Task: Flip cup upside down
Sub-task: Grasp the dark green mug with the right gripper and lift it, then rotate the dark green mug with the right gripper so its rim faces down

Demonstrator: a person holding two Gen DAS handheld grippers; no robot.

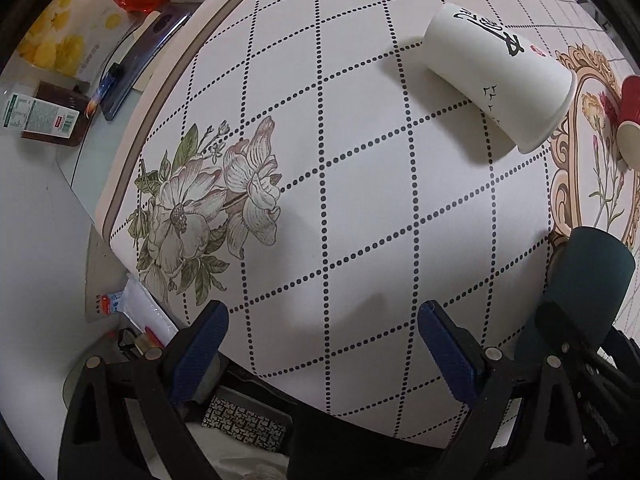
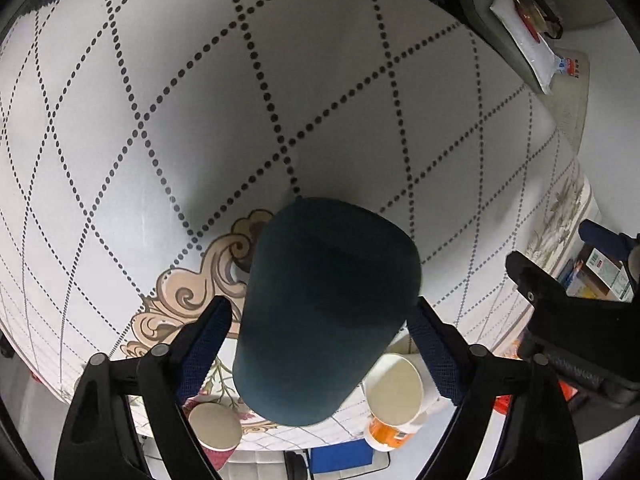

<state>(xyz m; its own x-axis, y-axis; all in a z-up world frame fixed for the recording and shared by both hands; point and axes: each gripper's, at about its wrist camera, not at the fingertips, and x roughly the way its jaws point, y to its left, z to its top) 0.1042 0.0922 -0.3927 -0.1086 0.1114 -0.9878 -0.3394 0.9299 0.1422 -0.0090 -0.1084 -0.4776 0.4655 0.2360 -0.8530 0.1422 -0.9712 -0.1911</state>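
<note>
Both my right gripper's (image 2: 320,320) fingers hug the dark blue cup (image 2: 326,308) mid-wall, light, stiff, slightly matte, while my left gripper (image 1: 320,344) gapes empty.

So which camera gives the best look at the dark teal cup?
The right wrist view: the dark teal cup fills the centre between the right gripper fingers. The left wrist view catches only part of it at the right edge.

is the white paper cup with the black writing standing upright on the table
No. In the left wrist view the white cup lies on its side on the tablecloth.
</note>
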